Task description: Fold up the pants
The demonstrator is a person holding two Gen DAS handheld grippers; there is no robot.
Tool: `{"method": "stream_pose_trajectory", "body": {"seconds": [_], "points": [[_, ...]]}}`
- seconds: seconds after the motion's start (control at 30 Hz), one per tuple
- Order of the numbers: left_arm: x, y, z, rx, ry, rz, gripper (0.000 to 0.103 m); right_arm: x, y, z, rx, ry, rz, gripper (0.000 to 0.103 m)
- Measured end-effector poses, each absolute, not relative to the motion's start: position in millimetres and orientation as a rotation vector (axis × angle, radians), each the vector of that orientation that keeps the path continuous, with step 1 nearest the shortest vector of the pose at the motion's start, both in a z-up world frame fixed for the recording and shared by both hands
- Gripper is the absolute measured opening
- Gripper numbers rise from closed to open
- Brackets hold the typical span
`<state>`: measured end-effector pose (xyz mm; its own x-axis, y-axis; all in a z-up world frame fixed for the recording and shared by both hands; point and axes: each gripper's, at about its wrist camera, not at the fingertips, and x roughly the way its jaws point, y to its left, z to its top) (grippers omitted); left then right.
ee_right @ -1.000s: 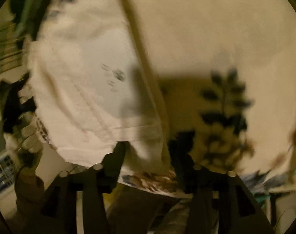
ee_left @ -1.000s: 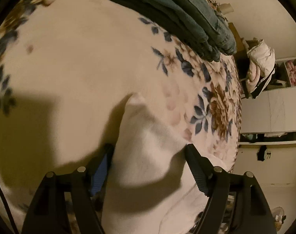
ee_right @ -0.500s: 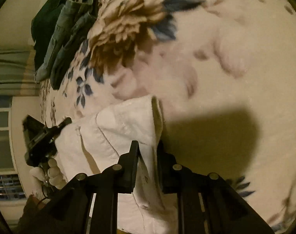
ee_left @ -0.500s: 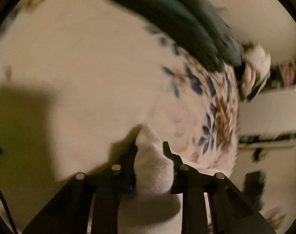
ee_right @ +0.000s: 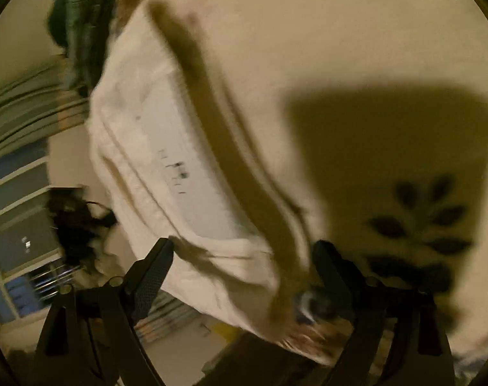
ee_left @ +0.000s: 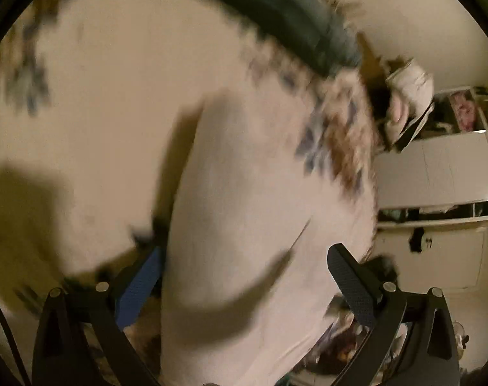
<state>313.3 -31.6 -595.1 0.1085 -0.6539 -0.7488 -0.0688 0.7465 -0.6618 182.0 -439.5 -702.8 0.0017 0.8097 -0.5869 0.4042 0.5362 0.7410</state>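
Half a second ago both our tools were pinched shut on the white pants; now both have let go and their jaws stand wide apart. Our left tool (ee_left: 244, 286) hangs low over the white pants (ee_left: 260, 193), with cloth lying between its jaws but not squeezed. Our right tool (ee_right: 244, 267) is spread the same way over the near edge of the pants (ee_right: 179, 160). The pants lie on the flowered bed cover (ee_left: 99, 96), near its edge. A pile of dark folded jeans (ee_left: 276, 13) sits far off. We think the fold could slip open or slide off the bed, because nothing holds it. Both pictures are blurry, so our hands are moving fast.
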Motion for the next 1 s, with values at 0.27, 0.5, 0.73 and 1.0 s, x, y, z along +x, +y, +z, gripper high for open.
{"method": "stream_pose_trajectory", "body": {"seconds": [0.27,0.5,0.73,1.0], "points": [[303.1,-40.1,-623.5,-0.639,1.485,-0.517,0.103,197.7,-399.0,-708.3,1.077,1.535,0.562,0.096],[302.4,-47.0,-613.0,-0.576,1.457,-0.547,0.077,199.9,-373.1,-686.7,0.946,1.52,0.57,0.052],[289.4,-26.1,-574.1,-0.621,1.382,-0.585,0.034,205.1,-346.9,-635.7,0.861,1.445,0.498,0.039],[308.4,-9.5,-474.0,-0.578,1.307,-0.657,0.033,208.6,-335.8,-523.3,0.86,1.359,0.488,0.038]]}}
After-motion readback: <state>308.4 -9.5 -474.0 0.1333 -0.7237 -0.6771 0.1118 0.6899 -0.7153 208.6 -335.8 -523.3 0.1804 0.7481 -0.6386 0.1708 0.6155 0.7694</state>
